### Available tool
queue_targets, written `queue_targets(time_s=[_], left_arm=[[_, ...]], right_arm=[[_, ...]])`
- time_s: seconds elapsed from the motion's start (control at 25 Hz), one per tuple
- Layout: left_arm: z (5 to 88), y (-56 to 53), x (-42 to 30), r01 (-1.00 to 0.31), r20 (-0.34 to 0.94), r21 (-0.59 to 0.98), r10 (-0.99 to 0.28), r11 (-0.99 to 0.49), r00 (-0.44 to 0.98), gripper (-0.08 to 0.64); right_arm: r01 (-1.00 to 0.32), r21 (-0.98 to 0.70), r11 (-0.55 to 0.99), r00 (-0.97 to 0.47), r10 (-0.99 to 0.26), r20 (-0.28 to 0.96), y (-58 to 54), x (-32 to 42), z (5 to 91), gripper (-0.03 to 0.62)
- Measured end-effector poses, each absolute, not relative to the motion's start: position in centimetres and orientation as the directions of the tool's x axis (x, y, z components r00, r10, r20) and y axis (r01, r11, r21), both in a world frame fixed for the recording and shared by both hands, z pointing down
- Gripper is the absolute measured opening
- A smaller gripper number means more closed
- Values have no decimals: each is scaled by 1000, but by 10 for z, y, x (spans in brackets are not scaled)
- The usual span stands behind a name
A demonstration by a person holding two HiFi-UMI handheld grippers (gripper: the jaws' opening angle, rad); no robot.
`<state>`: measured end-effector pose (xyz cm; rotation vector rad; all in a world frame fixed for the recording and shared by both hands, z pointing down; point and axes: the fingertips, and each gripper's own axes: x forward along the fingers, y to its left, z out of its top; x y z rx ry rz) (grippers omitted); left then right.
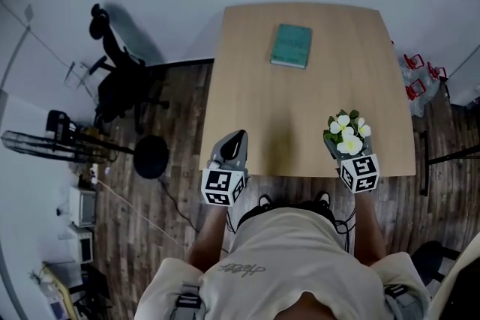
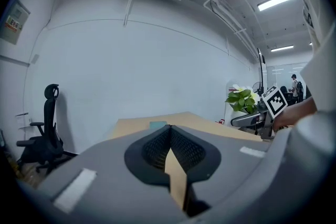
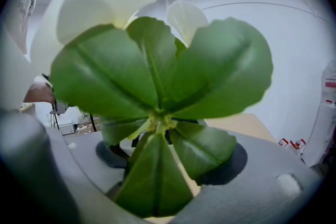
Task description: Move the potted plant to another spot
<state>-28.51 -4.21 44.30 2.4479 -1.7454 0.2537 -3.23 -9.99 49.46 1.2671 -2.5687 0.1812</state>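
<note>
The potted plant (image 1: 347,135), green leaves with white flowers, is at the front right of the wooden table (image 1: 300,101). My right gripper (image 1: 347,154) is shut on it from the near side. In the right gripper view the leaves (image 3: 157,76) fill the picture and hide most of the jaws; a bit of pale pot (image 3: 126,145) shows between them. My left gripper (image 1: 234,137) is over the table's front left edge, jaws shut and holding nothing, with the tips meeting (image 2: 168,127). From the left gripper view the plant (image 2: 242,99) shows off to the right.
A teal book (image 1: 291,46) lies at the far middle of the table. A black office chair (image 1: 120,79) and a round stool (image 1: 151,157) stand on the wooden floor to the left. Red-capped bottles (image 1: 415,75) are beyond the right edge. A white wall runs behind the table.
</note>
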Motion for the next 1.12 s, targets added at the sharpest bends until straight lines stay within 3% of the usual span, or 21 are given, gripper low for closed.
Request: queue_targets(time_s=[0.56, 1.12], left_arm=[[461, -40, -364, -917, 229, 68, -889, -392, 397, 18], [464, -67, -393, -951, 229, 123, -924, -284, 306, 18]], right_arm=[[-803, 6, 596, -560, -760, 330, -72, -124, 491, 348], [-725, 2, 689, -648, -683, 338, -100, -156, 494, 348]])
